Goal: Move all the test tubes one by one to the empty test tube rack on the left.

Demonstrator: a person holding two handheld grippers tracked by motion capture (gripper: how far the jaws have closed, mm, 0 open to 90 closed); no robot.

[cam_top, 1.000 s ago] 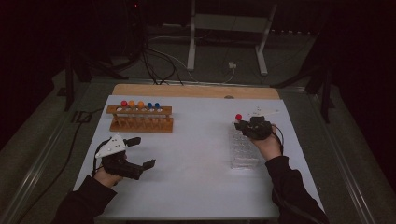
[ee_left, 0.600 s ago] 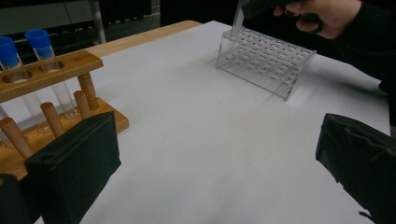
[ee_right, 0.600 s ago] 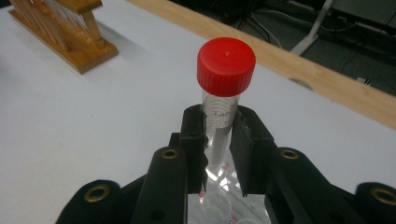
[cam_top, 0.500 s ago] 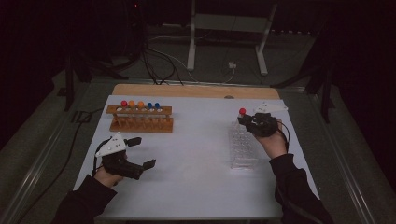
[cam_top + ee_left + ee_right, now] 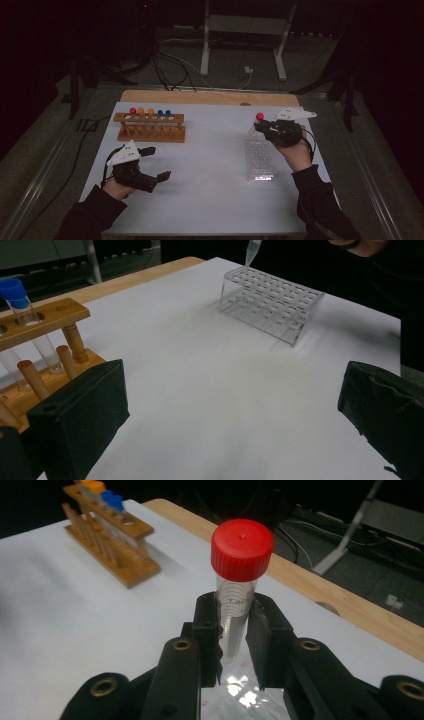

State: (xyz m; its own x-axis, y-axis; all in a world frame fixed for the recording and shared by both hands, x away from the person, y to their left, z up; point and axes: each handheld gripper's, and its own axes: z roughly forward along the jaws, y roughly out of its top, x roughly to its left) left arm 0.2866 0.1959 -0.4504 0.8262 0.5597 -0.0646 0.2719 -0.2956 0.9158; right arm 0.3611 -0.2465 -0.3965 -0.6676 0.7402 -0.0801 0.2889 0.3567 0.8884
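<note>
- Red cap first: I hold one capped tube (image 5: pixel 239 600) upright in my right gripper (image 5: pixel 272 131), jaws clamped on its clear body just below the cap.
- The tube hangs over the far end of the one clear rack (image 5: pixel 260 155); in the left gripper view its pointed tip (image 5: pixel 251 252) sits just above the rack's top holes, not yet in one.
- One wooden rack (image 5: pixel 150 127) stands at the far left of the white table (image 5: pixel 210 190), well apart from the clear one.
- From the high view I count five tubes in it: one red, two orange, two blue caps.
- My left gripper (image 5: pixel 150 167) rests near the table's front left, jaws wide apart, nothing between them.
- The right gripper view shows printed marks on the tube and the foam pads (image 5: pixel 210 630) pressing it; the high view gives just a red dot.
- The left gripper view shows the clear rack's grid of holes, and close up one blue-capped tube (image 5: pixel 22 310) in the wooden rack's end hole.
- The high view alone takes in both my sleeves, a wooden strip (image 5: pixel 200 97) along the table's far edge, and cables (image 5: pixel 170 75) on the floor beyond.
</note>
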